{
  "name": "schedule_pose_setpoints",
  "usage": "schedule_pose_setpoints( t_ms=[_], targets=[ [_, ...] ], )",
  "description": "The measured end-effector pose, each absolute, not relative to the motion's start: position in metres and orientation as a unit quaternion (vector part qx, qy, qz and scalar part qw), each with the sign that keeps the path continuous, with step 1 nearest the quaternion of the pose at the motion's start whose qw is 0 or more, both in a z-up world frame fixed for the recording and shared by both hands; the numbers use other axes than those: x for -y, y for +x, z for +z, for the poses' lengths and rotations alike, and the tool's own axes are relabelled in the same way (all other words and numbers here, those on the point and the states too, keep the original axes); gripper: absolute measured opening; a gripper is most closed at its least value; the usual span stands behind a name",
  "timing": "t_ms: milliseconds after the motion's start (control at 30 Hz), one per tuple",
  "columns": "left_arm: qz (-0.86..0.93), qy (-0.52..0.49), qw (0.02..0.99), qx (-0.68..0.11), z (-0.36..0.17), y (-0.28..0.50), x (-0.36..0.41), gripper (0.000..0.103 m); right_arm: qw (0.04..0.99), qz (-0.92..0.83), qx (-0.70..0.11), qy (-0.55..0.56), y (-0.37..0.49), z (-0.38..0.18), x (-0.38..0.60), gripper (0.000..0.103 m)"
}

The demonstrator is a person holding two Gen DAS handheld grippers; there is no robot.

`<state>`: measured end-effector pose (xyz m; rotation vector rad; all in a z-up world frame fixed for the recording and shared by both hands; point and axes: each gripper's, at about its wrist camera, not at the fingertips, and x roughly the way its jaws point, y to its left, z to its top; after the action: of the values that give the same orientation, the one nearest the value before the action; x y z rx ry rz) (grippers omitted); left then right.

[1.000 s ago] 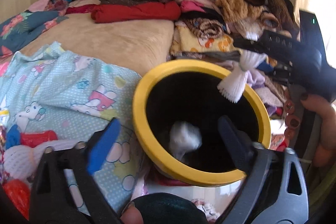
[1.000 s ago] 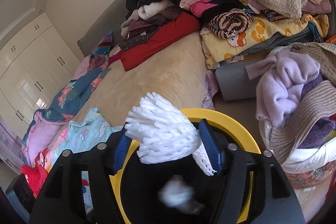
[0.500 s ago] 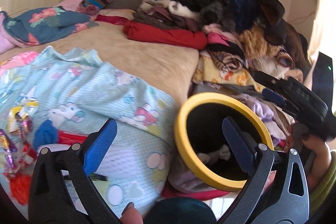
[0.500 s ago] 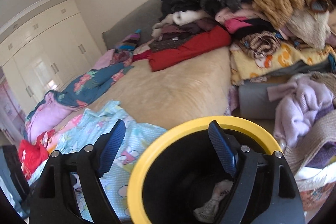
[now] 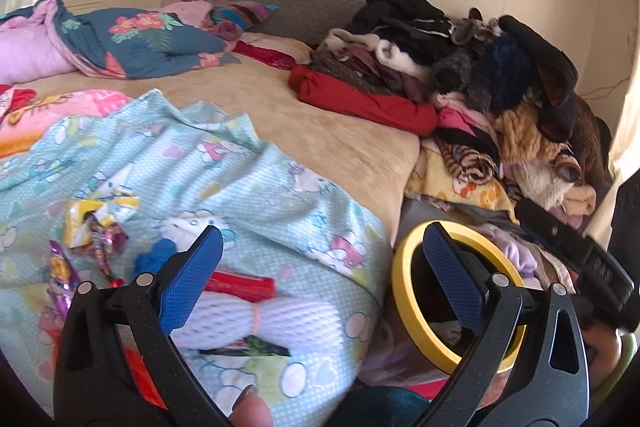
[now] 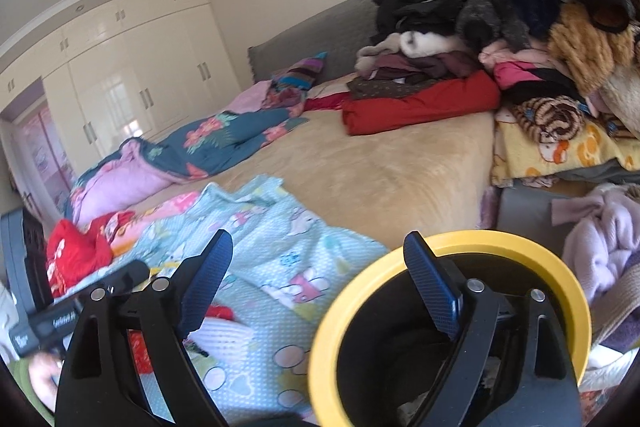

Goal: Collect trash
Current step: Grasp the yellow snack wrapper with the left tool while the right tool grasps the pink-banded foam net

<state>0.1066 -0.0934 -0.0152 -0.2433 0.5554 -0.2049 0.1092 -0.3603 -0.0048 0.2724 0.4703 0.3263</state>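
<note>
**Next up: white foam net, lying close to the bed edge**

Likely snags first. Could pinch the blue cartoon sheet (image 5: 256,183) along with the white foam net (image 5: 260,323), since the net rests right on that soft, rumpled fabric. Could also snag the red wrapper (image 5: 240,283) touching its far side, or the dark scrap at its near edge. Might crush only one flared end and let the rest trail outside the yellow-rimmed bin (image 5: 404,311) on the drop. Blur in the left view hints at motion, so a rushed closing may miss.

Left gripper (image 5: 320,279): fingers released, spread wide, empty, hovering above the net. Right gripper (image 6: 320,287): fingers likewise released and empty, the right finger over the bin (image 6: 452,243).

Net placement: on the sheet, near the bed (image 5: 320,123) edge, left of the bin. Long axis runs left to right, cinched by a band at mid-length, ends flaring left and right; right end points toward the bin. Best gripped at the band.

More litter waits farther left: crinkled foil wrappers (image 5: 92,227).
</note>
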Motion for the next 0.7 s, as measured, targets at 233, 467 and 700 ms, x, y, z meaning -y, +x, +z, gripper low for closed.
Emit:
schedule_pose_setpoints(
  t_ms=[233, 467, 700],
  targets=[
    [-0.081, -0.130, 0.953, -0.262, -0.009, 0.107, 0.072, 0.092, 0.947, 0.200, -0.228, 0.102, 0.101, -0.002, 0.324, 0.085],
    [-0.063, -0.141, 0.954, -0.257, -0.004, 0.108, 0.050, 0.092, 0.942, 0.238, -0.229, 0.056, 0.094, -0.001, 0.284, 0.085],
    [-0.043, -0.142, 0.957, -0.250, -0.002, 0.108, 0.026, 0.092, 0.931, 0.273, -0.240, 0.022, 0.086, -0.007, 0.250, 0.085]
  ],
)
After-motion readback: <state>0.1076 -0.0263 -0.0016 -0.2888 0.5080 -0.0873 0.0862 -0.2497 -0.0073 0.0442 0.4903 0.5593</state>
